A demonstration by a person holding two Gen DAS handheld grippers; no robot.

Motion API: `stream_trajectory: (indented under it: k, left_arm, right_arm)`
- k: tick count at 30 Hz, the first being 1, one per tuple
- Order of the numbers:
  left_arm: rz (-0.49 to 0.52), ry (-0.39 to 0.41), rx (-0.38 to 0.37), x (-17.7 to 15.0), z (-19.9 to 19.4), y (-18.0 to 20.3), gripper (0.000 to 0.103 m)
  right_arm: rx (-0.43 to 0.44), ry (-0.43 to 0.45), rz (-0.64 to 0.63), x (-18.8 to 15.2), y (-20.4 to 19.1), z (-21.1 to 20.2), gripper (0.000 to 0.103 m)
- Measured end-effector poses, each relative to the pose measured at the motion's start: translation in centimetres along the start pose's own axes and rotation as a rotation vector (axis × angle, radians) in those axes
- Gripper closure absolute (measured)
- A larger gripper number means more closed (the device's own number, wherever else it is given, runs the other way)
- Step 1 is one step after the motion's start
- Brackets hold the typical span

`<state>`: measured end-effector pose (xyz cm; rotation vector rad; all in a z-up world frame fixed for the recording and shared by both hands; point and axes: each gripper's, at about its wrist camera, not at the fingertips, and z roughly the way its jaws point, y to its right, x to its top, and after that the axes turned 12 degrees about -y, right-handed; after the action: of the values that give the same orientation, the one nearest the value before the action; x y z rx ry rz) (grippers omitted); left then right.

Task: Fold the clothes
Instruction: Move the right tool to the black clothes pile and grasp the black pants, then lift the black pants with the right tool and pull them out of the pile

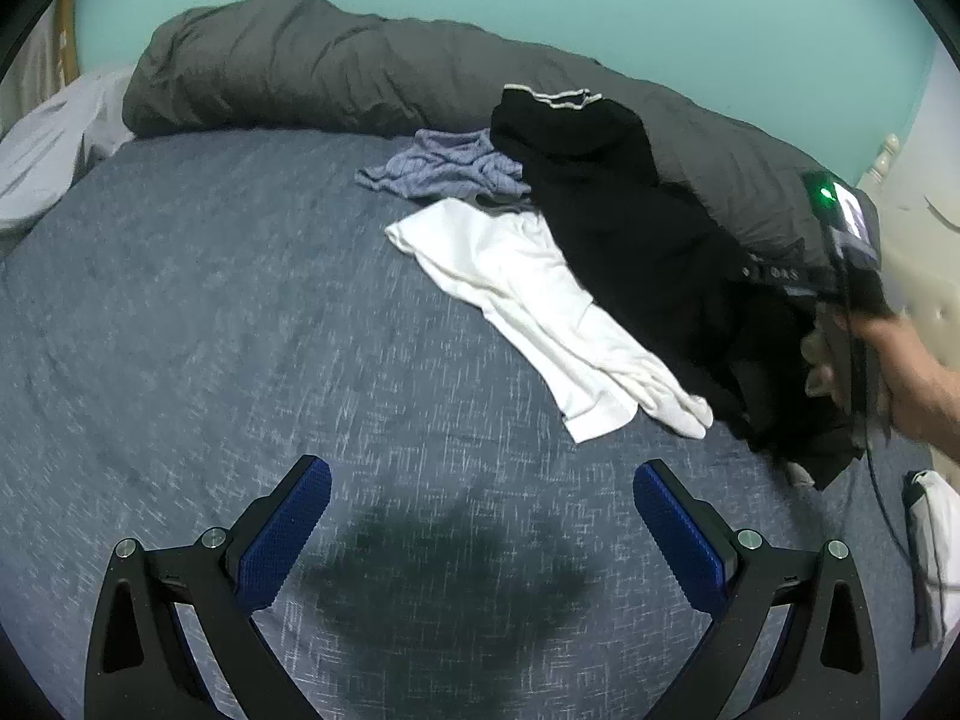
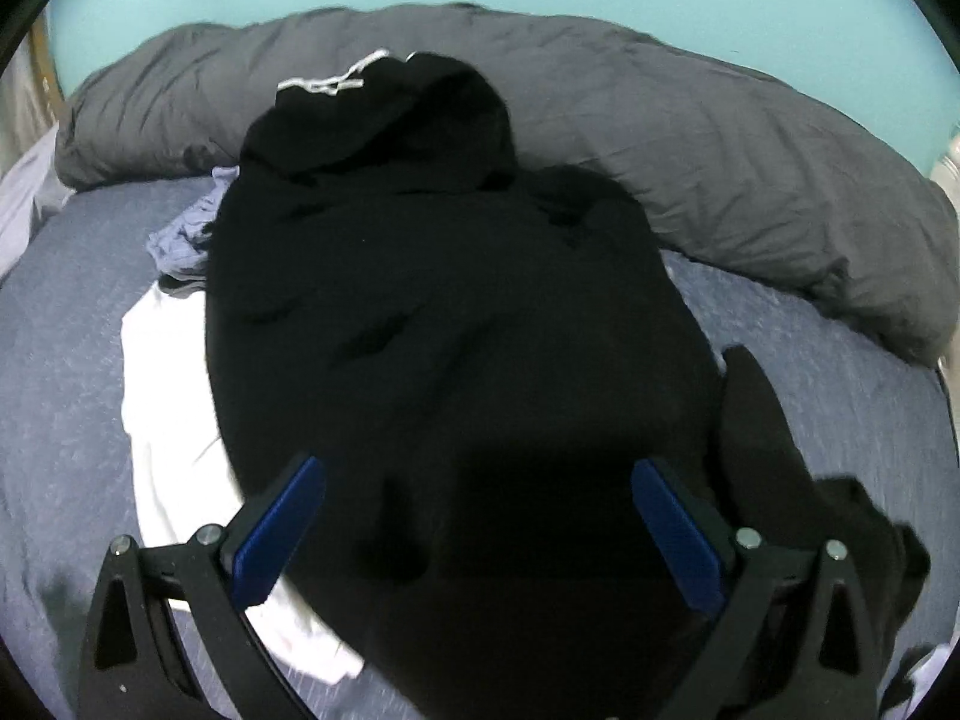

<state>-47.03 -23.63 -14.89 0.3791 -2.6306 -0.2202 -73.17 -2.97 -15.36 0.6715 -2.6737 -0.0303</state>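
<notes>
Hidden or unclear: the black garment [image 2: 444, 312] covers most of the white garment [image 2: 168, 396] in the right wrist view; only the white cloth's left strip and a lower corner show. The black cloth's near hem runs out of frame at the bottom. Its folds read as flat dark mass, and its type cannot be told. A white-striped band [image 2: 327, 81] shows at its far end.
Cut off: the person's hand [image 1: 900, 372] enters the left wrist view from the right edge, blurred. The body of the right gripper it holds is smeared too, with a green light on it.
Blue-grey garment [image 1: 444, 171]: crumpled, beyond the white one, partly under the black one.
Left gripper [image 1: 480, 531]: fingers spread wide, nothing between them, over bare blue bedsheet [image 1: 180, 312]. A dark shadow lies on the sheet between the blue pads [image 1: 282, 540].
Right gripper [image 2: 477, 531]: fingers spread wide, not gripping. The black garment fills the gap between them; contact cannot be told.
Black garment, position: on the bed, reaching back onto the grey duvet [image 1: 312, 66], well right of and beyond the left gripper's fingers.
White garment, left wrist view [image 1: 528, 306]: lying flat, just ahead and right of the left gripper, apart from it.
</notes>
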Motion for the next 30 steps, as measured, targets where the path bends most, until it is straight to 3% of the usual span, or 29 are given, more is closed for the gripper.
stream_trajectory:
  k: [3, 9, 15, 16, 19, 24, 30]
  left_arm:
    - [0.002, -0.025, -0.009, -0.7, 0.8, -0.2, 0.0]
    - [-0.02, -0.026, -0.017, -1.7, 0.9, -1.5, 0.0]
    - [-0.049, -0.028, -0.026, -1.9, 0.8, -2.8, 0.0]
    - [-0.051, -0.027, -0.026, -1.9, 0.8, -2.9, 0.0]
    - [-0.061, -0.019, -0.036, -1.9, 0.2, -3.0, 0.0]
    - [-0.054, 0.007, -0.037, -2.2, -2.0, -2.9, 0.0]
    - [-0.056, 0.035, -0.043, -2.7, -5.3, -3.4, 0.0]
  right_arm:
    - [-0.034, -0.042, -0.044, 1.8, -0.5, 1.7, 0.003]
    - [-0.092, -0.14, -0.05, 3.8, -1.1, 5.0, 0.023]
    - [-0.079, -0.059, -0.048, 3.4, -0.8, 3.7, 0.07]
    - [-0.076, -0.035, -0.053, 3.4, -0.8, 3.0, 0.083]
    - [-0.047, 0.032, -0.024, 3.8, -0.2, 0.6, 0.098]
    - [0.013, 0.195, 0.035, 5.4, 0.8, -5.8, 0.099]
    - [0.092, 0.379, -0.011, 7.5, 0.1, -16.2, 0.099]
